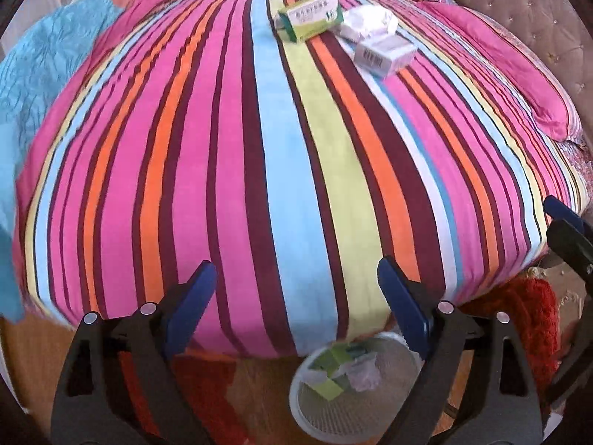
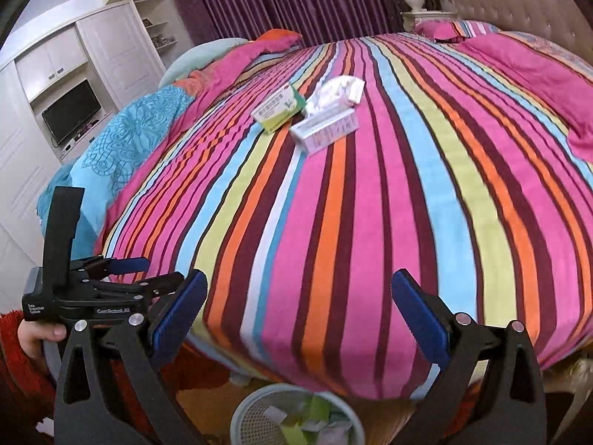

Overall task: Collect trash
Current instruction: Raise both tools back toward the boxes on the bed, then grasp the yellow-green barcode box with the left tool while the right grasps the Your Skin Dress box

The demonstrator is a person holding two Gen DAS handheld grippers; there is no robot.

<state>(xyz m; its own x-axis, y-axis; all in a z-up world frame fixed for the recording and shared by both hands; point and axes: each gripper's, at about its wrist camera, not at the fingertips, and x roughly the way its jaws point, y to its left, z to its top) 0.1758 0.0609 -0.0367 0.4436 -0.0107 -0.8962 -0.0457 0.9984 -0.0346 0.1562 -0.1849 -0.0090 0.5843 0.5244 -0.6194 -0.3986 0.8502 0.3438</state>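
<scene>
Left wrist view: left gripper (image 1: 296, 278) and right gripper (image 2: 300, 289) wide and empty above round white mesh bin (image 1: 315, 415); green-and-white carton (image 1: 309, 15), crumpled white paper (image 1: 370, 20), white barcoded box (image 1: 385, 53) mid-bed, best approached low and square to each

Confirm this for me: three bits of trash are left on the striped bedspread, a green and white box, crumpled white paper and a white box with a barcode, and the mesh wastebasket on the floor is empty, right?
Not quite. The white mesh wastebasket already holds green card scraps and crumpled paper, as the left wrist view shows. The rest stands: the green and white box, crumpled white paper and white barcode box remain on the striped bedspread.
</scene>
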